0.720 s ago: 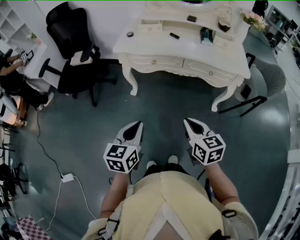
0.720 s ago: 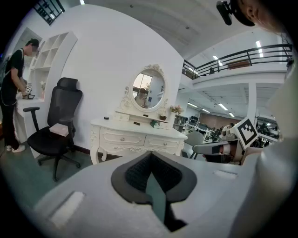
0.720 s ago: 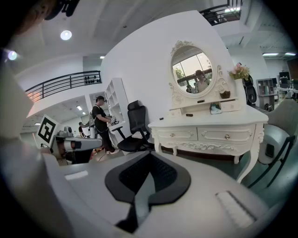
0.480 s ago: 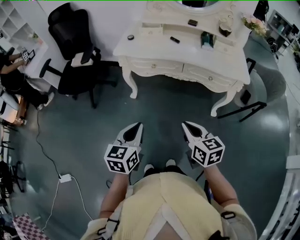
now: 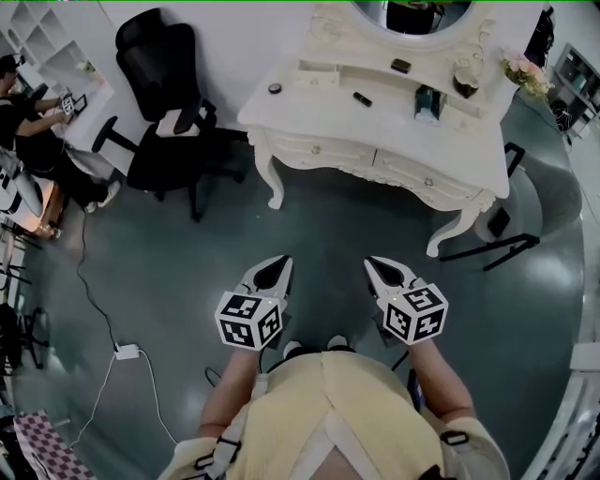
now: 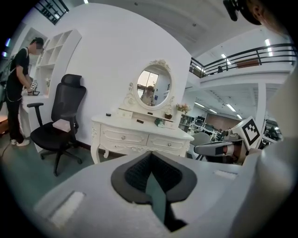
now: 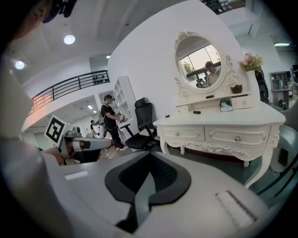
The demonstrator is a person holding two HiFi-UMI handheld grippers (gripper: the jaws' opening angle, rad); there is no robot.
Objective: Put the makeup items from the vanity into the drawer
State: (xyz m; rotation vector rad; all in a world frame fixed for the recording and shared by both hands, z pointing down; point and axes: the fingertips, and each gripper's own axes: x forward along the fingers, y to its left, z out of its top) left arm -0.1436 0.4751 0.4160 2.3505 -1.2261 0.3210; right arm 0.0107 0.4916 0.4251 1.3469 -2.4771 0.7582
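The left claw (image 5: 273, 273) and the right claw (image 5: 382, 272) hang side by side over the floor (image 5: 337, 225), well short of the desk (image 5: 473, 141). Both are aimed toward the desk and tilted somewhat downward. Each claw is closed with nothing between its jaws (each claw's own view shows the dark pads meeting at the tips).

The makeup all sits on the desk, well apart from both claws:
- a small round dark pot (image 5: 275, 89) near the desk's left end
- a short dark stick (image 5: 362, 98) toward the middle of the desktop
- a teal item (image 5: 427, 103) to the right of the stick
- a flat dark case (image 5: 401, 66) on the raised shelf along the desk's back

A dark jar (image 5: 466, 82) stands at the right end of that shelf, below the oval mirror (image 5: 412, 14). A bunch of flowers (image 5: 523, 67) stands at the desk's back right corner. The two drawers (image 5: 314, 150) in the desk's front are both shut.

To the left of the desk stands a black office chair (image 5: 167, 112). Farther left again is a person (image 5: 26, 94), by some white shelves (image 5: 37, 42).
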